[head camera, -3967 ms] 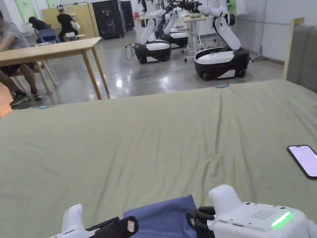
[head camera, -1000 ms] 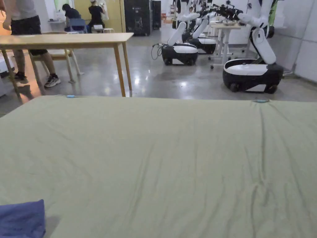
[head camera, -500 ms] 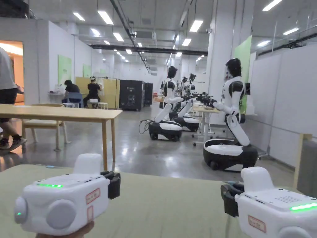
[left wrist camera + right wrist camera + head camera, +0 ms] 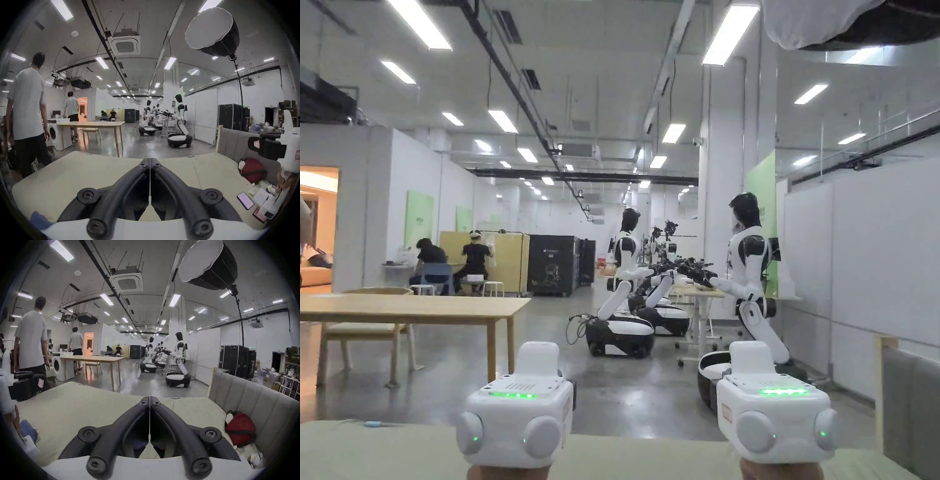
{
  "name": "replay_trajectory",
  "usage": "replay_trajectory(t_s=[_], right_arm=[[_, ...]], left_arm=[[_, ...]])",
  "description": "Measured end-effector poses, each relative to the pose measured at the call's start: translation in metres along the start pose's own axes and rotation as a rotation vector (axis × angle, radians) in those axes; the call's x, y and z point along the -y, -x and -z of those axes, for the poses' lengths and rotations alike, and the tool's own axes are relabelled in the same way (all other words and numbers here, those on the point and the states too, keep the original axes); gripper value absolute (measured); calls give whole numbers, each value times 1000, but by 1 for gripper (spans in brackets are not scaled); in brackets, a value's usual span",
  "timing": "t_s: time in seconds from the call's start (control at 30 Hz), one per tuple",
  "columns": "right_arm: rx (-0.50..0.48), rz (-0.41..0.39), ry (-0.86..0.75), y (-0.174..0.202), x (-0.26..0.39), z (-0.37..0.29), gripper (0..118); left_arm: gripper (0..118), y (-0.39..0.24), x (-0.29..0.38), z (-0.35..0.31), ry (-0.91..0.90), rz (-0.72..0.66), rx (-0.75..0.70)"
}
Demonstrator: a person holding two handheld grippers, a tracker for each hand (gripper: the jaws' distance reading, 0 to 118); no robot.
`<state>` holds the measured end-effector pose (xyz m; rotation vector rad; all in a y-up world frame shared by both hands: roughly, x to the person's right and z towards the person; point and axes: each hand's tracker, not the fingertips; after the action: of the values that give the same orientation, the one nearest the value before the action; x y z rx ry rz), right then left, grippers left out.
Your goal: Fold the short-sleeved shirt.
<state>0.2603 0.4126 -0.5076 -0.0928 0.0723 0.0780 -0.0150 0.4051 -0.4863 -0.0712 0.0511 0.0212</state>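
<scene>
The blue shirt (image 4: 39, 219) lies bunched on the pale green bed sheet (image 4: 81, 175), low and to the left of both grippers; it also shows as a blue heap (image 4: 28, 430) in the right gripper view. My left gripper (image 4: 150, 160) is shut with nothing between its jaws. My right gripper (image 4: 149, 398) is shut and empty too. Both are held level above the bed, side by side, pointing into the room. In the head view their white housings, the left one (image 4: 515, 412) and the right one (image 4: 775, 406), hide the jaws.
A phone (image 4: 245, 200), papers and a red bag (image 4: 240, 428) lie at the bed's right side against a grey padded headboard (image 4: 253, 395). Beyond the bed stand a wooden table (image 4: 412, 307), wheeled white robots (image 4: 622, 331) and a person (image 4: 27, 105) at the left.
The head camera has tilted up from the bed to the room. Both grippers have come up off the shirt and now sit closer together, facing straight ahead.
</scene>
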Motion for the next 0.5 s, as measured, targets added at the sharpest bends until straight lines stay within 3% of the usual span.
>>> replay_trajectory(t_s=[0.23, 0.3, 0.33, 0.37, 0.4, 0.43, 0.47, 0.5], right_arm=[[9, -20, 9, 4, 7, 2, 1], [7, -4, -5, 1, 9, 1, 9], [6, 1, -10, -1, 9, 1, 21], [6, 7, -9, -3, 9, 1, 53], [3, 15, -2, -5, 9, 2, 83], [-1, 25, 5, -7, 9, 3, 111], [0, 33, 5, -8, 10, 4, 118], [6, 44, -36, -8, 13, 5, 118]], left_arm=[[0, -12, 2, -1, -7, 76, -4], [11, -15, 1, 0, 2, 61, 12], [27, -17, 1, 1, 14, 55, 12], [73, -16, 1, 3, 23, 55, 7], [109, -17, 1, 6, 40, 56, 1], [118, -17, 2, 7, 50, 49, 8], [118, -13, 1, 0, -25, 72, 9], [118, -13, 5, 5, 10, 56, 18]])
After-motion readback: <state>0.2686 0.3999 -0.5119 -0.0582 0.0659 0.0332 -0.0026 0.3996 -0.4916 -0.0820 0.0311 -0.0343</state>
